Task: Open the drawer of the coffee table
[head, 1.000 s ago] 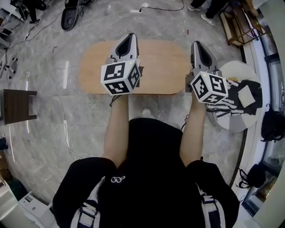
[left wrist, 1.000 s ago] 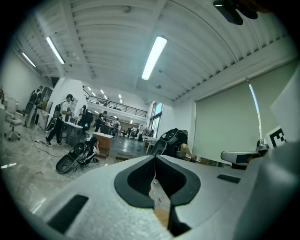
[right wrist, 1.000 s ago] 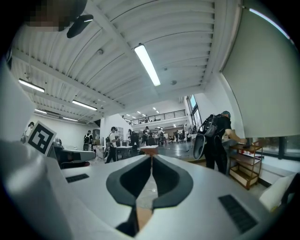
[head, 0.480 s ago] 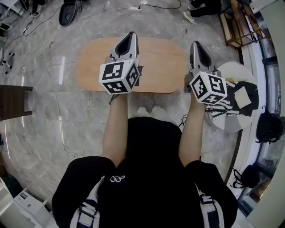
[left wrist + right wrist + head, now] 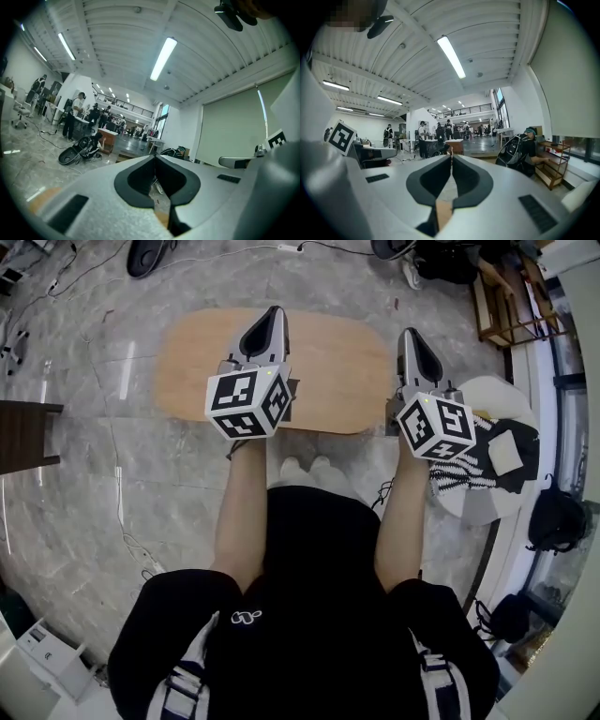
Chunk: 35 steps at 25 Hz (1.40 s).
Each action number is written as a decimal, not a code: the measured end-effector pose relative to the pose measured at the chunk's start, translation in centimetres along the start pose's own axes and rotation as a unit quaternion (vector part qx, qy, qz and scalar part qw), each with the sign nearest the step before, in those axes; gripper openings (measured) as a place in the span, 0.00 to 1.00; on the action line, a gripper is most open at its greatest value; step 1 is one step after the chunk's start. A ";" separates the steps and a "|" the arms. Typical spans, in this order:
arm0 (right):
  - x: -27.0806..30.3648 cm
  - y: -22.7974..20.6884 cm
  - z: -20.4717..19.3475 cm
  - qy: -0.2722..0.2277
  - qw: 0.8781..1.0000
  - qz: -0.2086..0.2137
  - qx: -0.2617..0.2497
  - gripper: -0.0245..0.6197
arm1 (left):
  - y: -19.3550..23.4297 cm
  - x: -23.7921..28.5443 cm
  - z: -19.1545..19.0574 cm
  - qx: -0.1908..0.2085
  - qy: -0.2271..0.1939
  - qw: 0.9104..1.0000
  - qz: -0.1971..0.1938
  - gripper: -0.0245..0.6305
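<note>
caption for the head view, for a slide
Person facing an oval wooden coffee table, left hand-held gripper and right hand-held gripper held level, both shut and empty.

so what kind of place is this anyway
Most likely a big open lab or workshop hall, not a home: a polished stone floor with loose cables across it, long ceiling strip lights, and people standing at desks further back.

Held level side by side, left claw (image 5: pixel 274 313) and right claw (image 5: pixel 411 334) are closed, empty.
</note>
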State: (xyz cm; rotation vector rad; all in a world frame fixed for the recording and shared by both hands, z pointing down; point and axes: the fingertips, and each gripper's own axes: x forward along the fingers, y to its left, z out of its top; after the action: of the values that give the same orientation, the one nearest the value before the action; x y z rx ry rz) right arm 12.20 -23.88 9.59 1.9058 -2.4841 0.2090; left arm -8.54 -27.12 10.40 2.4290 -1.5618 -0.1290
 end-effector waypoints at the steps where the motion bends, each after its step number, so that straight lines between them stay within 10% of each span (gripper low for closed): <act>1: 0.0 -0.3 -0.4 0.004 1.000 0.000 0.002 0.06 | -0.2 0.1 -0.4 0.001 0.004 1.000 0.000 0.05; 35: -1.3 -3.2 -19.7 0.172 0.983 -0.007 0.072 0.06 | 3.7 -2.7 -21.3 -0.031 0.206 0.976 0.057 0.05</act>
State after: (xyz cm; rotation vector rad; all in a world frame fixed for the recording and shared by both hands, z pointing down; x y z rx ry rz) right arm 14.09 -21.31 29.37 1.7533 -2.2782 0.6712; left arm -8.50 -22.74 31.73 2.1343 -1.4727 0.3234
